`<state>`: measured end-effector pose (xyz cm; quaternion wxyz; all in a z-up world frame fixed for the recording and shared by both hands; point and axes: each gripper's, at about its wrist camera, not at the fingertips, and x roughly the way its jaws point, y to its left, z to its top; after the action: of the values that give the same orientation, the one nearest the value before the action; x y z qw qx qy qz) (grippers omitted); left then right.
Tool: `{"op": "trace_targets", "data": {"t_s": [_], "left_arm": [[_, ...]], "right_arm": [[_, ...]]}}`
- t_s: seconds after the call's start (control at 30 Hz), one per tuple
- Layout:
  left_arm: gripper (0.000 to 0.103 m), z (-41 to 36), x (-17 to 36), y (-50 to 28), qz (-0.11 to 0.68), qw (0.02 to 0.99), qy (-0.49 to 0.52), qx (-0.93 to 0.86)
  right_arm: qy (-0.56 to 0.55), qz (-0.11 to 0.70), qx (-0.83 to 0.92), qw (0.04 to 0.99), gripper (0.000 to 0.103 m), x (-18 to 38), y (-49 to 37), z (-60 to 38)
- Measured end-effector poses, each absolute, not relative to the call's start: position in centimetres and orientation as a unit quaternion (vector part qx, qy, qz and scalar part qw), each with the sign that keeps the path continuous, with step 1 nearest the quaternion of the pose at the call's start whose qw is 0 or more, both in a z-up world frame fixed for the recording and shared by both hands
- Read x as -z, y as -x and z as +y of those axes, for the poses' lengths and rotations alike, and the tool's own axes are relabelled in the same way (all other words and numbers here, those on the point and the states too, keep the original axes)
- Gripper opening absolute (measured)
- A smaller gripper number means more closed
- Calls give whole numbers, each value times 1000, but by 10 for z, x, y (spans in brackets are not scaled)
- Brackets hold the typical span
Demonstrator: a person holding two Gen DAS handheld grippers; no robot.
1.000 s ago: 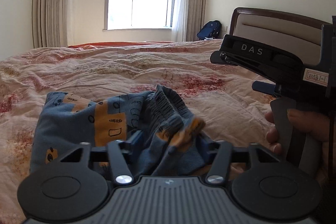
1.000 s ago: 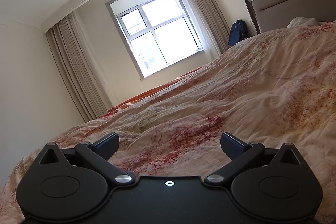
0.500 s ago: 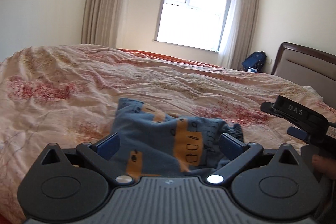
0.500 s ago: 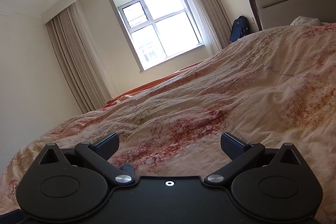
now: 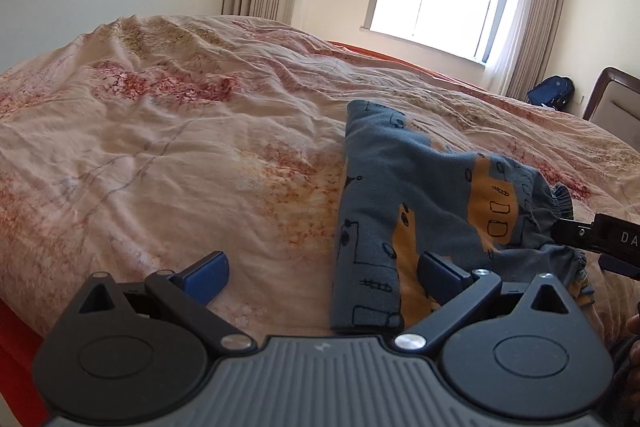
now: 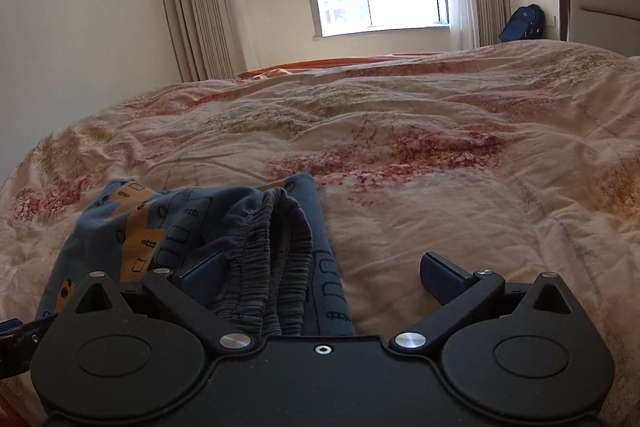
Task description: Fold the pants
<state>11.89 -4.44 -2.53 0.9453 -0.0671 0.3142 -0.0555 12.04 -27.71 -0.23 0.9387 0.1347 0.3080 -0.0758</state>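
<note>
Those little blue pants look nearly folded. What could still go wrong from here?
The bunched waistband sticks up from the pants, so the fold might spring open. Both tongs, left and right, hang open right over the cloth and could snag it. The rumpled quilt gives no flat base.

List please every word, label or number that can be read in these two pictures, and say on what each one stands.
"DA": white letters on the black body of the right hand-held gripper, cut off by the picture's edge.
The pants carry drawn shapes only, no letters.
The right wrist view shows no readable text.
</note>
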Motion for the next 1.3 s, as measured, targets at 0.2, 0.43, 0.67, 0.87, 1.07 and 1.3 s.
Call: {"op": "trace_targets", "data": {"t_s": [0.2, 0.43, 0.67, 0.87, 1.07, 1.3], "left_arm": [[102, -38, 21, -113, 317, 943, 72, 65], [103, -38, 0, -129, 293, 951, 67, 72], [103, -62, -11, -194, 277, 957, 33, 78], [103, -75, 11, -227, 289, 955, 8, 66], [103, -64, 29, -237, 301, 950, 44, 63], [103, -66, 23, -233, 303, 951, 33, 57]], "right_arm": [[-142, 319, 105, 931, 103, -2, -110, -285], [-161, 271, 111, 943, 103, -13, -101, -290], [-82, 270, -3, 959, 103, -14, -148, -254], [-33, 275, 63, 959, 103, 3, -170, -252], [-111, 279, 69, 951, 103, 10, -168, -281], [-130, 268, 65, 952, 103, 11, -164, -281]]}}
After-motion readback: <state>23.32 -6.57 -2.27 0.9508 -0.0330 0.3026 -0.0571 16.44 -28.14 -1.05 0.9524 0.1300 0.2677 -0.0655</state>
